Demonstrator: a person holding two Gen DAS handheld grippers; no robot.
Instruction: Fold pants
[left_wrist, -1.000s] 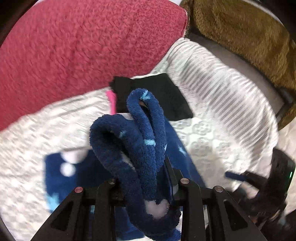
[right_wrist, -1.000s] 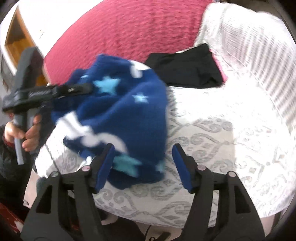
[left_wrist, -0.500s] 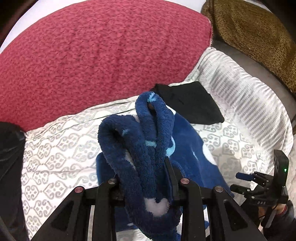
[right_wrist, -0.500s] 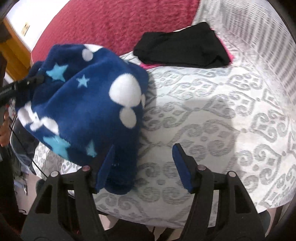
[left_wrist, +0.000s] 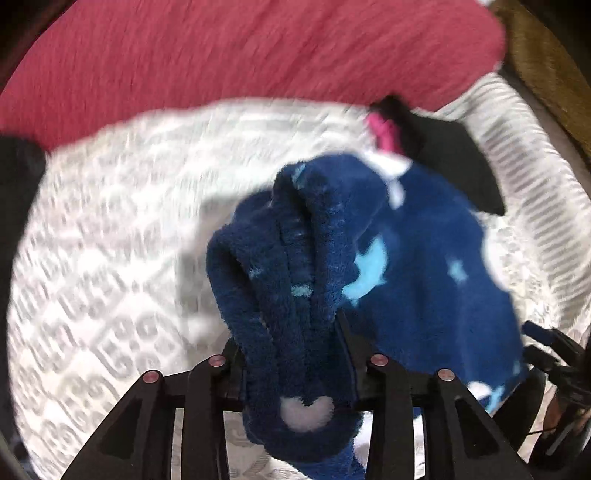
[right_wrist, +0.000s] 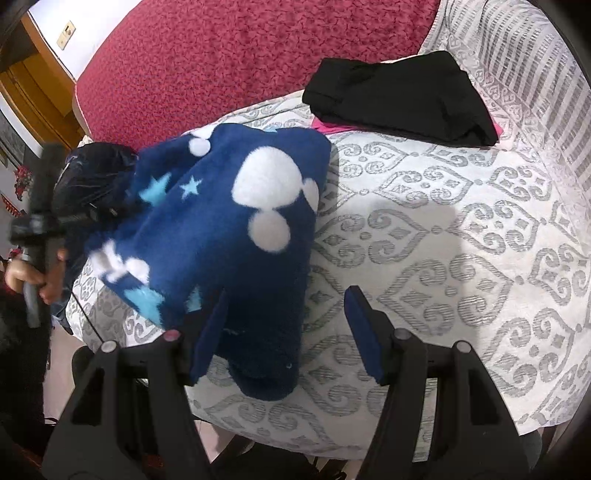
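left hand-held gripper (left_wrist: 295, 354): jaws opening, bunched pants (right_wrist: 236, 236) edge lying between them | right hand-held gripper (right_wrist: 282, 325): standing open, hovering over pants' near end | pants' long axis running away from right gripper toward the black folded garment (right_wrist: 402, 99)

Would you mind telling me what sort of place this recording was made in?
Most likely a living room at home. The work surface is a cushion with a patterned white cover, backed by a red cushion, and folded black clothing lies beside the blue fleece pants.
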